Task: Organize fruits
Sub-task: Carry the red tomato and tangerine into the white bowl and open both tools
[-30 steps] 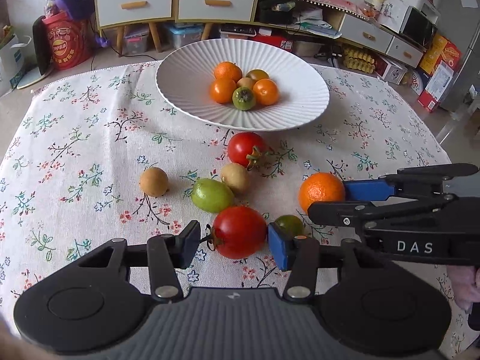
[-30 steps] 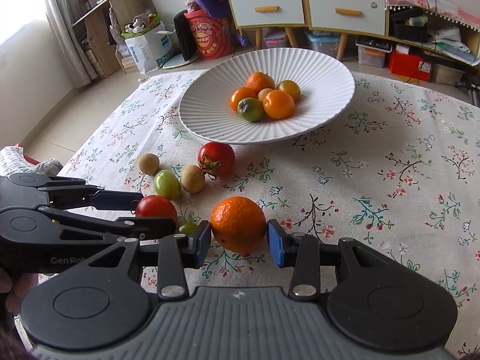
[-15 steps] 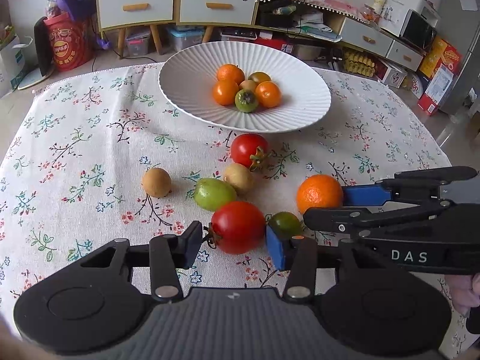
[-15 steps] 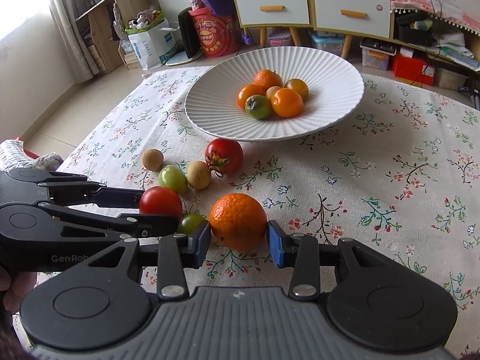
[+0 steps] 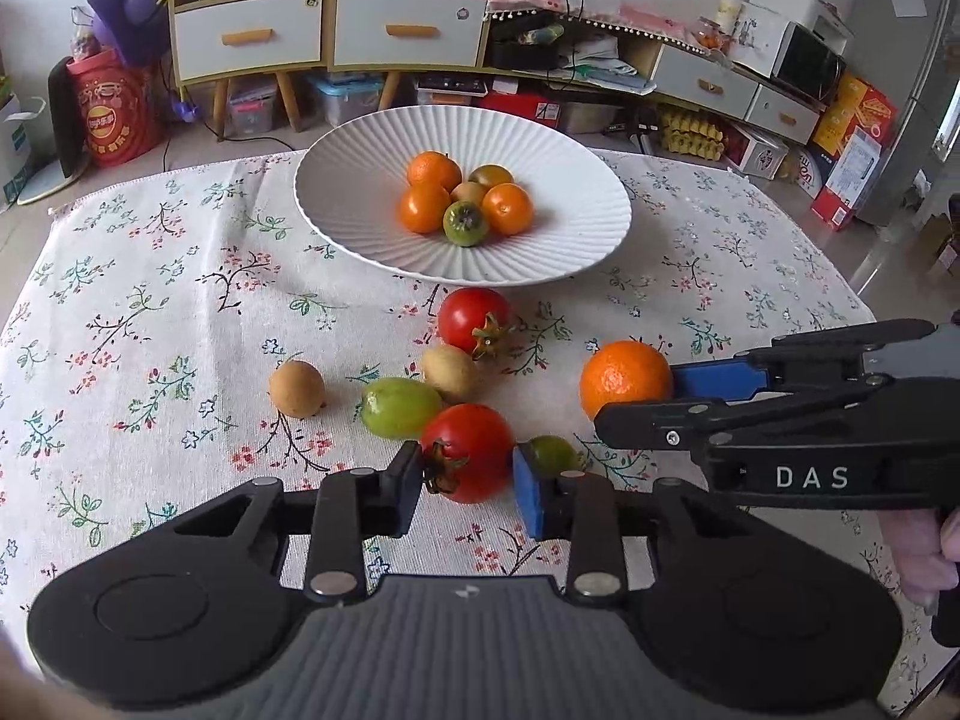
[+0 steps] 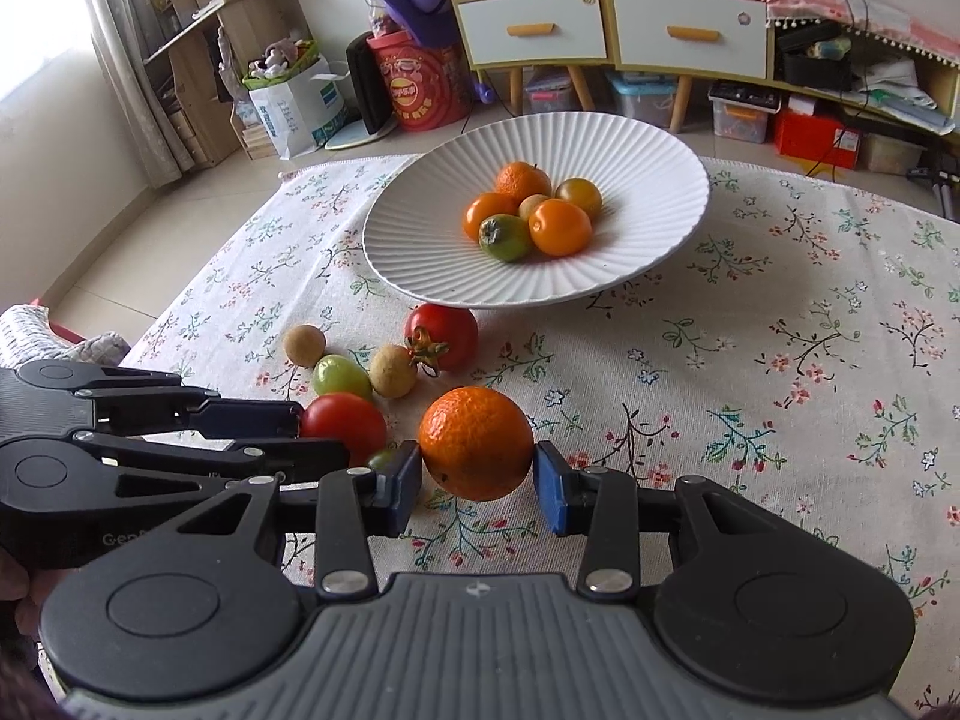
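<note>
Red tomato [image 5: 467,451] sits between the closing left claw [image 5: 462,483]; right claw [image 6: 477,480] grips the orange [image 6: 476,443], both bound for the plate [image 5: 360,222]

Plate [image 5: 360,180]: three oranges [image 5: 423,208], two green-tinged fruits [image 5: 465,223], one tan fruit [image 5: 468,192] (mostly hidden). In front of plate: two tomatoes [image 5: 474,319], one orange [image 5: 624,378], two tan longans [image 5: 296,389], two green fruits [image 5: 399,407].
</note>
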`<control>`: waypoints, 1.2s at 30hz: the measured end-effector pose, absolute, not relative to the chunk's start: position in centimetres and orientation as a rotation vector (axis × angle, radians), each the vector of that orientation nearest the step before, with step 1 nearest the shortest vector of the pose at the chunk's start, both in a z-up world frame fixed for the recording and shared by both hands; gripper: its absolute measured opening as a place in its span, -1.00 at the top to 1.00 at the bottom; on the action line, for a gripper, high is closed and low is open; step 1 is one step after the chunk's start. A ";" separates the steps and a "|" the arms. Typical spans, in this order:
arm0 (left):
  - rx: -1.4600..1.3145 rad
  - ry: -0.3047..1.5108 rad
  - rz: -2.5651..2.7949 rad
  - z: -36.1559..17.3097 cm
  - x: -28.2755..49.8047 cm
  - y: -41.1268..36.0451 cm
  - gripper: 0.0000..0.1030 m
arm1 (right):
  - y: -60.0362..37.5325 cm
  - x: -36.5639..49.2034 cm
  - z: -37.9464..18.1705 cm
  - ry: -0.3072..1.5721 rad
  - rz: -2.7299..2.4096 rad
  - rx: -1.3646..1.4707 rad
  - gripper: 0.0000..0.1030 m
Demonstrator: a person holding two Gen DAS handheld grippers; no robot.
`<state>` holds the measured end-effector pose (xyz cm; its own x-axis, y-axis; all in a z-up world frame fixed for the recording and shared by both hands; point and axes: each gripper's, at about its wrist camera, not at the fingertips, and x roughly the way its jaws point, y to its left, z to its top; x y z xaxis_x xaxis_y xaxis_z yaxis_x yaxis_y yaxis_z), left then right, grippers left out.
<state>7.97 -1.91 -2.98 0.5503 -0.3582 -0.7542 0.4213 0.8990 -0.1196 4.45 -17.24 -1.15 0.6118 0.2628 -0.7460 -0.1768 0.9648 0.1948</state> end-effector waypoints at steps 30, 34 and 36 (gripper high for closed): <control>0.063 0.801 -0.442 -1.6 8.7 -2.2 0.36 | -17.8 5.1 1.3 0.802 0.243 0.155 0.28; 0.043 0.777 -0.426 -1.0 9.6 -2.4 0.36 | -18.3 5.9 2.0 0.773 0.218 0.189 0.28; 0.035 0.759 -0.419 -0.7 10.0 -2.7 0.36 | -18.5 6.4 2.2 0.760 0.202 0.203 0.28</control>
